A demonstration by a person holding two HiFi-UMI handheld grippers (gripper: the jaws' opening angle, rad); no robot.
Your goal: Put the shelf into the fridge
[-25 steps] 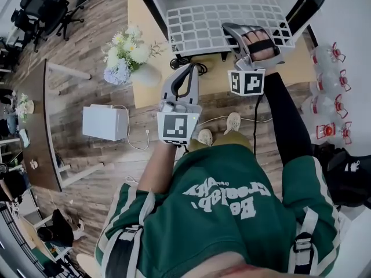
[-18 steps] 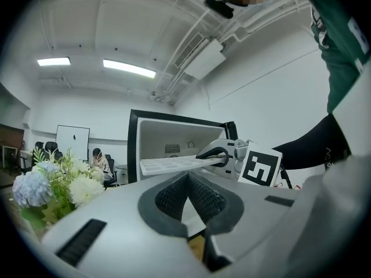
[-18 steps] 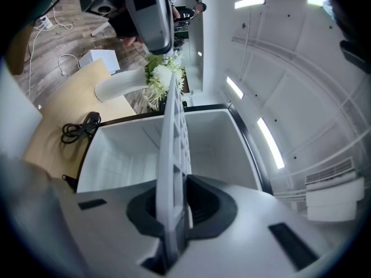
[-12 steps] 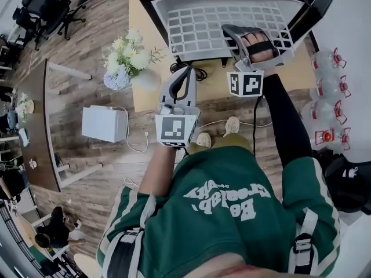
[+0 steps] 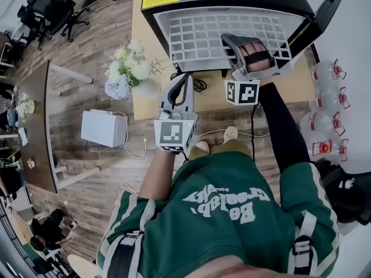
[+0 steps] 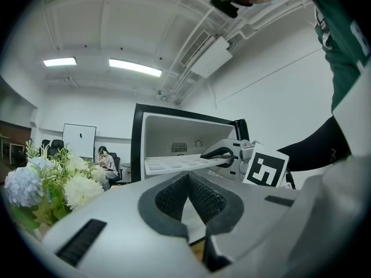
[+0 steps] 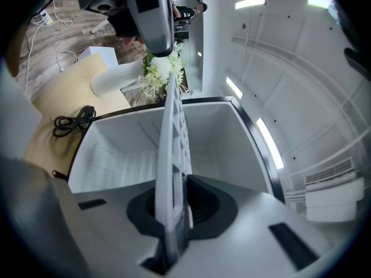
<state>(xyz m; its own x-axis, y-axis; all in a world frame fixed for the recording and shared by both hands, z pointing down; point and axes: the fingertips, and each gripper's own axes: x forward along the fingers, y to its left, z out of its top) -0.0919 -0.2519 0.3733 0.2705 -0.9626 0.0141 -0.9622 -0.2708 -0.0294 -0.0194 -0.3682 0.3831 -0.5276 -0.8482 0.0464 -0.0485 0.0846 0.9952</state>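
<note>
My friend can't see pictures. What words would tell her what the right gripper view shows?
The right hand-held gripper is shut on the edge of a white grid shelf, which points ahead into an open, white-walled fridge. Past the fridge are white flowers in a vase and a coiled black cable on a tan tabletop.

Wood floor (image 5: 98, 33), black office chairs (image 5: 46, 4), white walls (image 6: 278, 97), ceiling strip lights (image 6: 134, 68)

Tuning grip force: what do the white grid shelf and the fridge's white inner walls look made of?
The white grid shelf looks like matte moulded plastic: thick flat bars, no wire glint. The fridge's white inner walls seem a smooth plastic liner: soft sheen, rounded corners.
</note>
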